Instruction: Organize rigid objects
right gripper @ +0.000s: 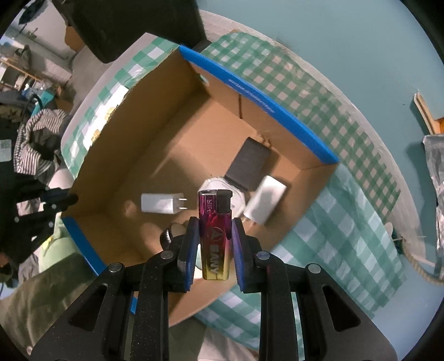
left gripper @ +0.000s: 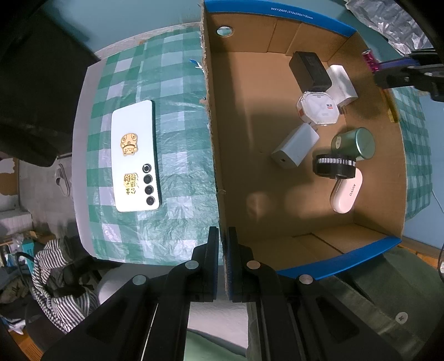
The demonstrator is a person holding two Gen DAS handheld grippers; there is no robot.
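Observation:
My right gripper (right gripper: 215,223) is shut on a pink-to-yellow lighter (right gripper: 214,230) and holds it upright above the open cardboard box (right gripper: 155,144); the lighter's tip also shows in the left wrist view (left gripper: 369,59). My left gripper (left gripper: 222,232) is shut on the box's near side wall (left gripper: 219,177). Inside the box lie a black adapter (left gripper: 309,70), white chargers (left gripper: 295,145), an octagonal white case (left gripper: 319,108), a green tin (left gripper: 353,143), and a white handheld fan (left gripper: 342,180). A white phone (left gripper: 135,159) lies on the checked cloth left of the box.
The table carries a green-checked cloth (left gripper: 177,83). Striped clothing (left gripper: 55,277) lies below the table's left edge. Crinkled silver foil (left gripper: 388,22) sits beyond the box at the far right. A teal wall (right gripper: 333,41) backs the table.

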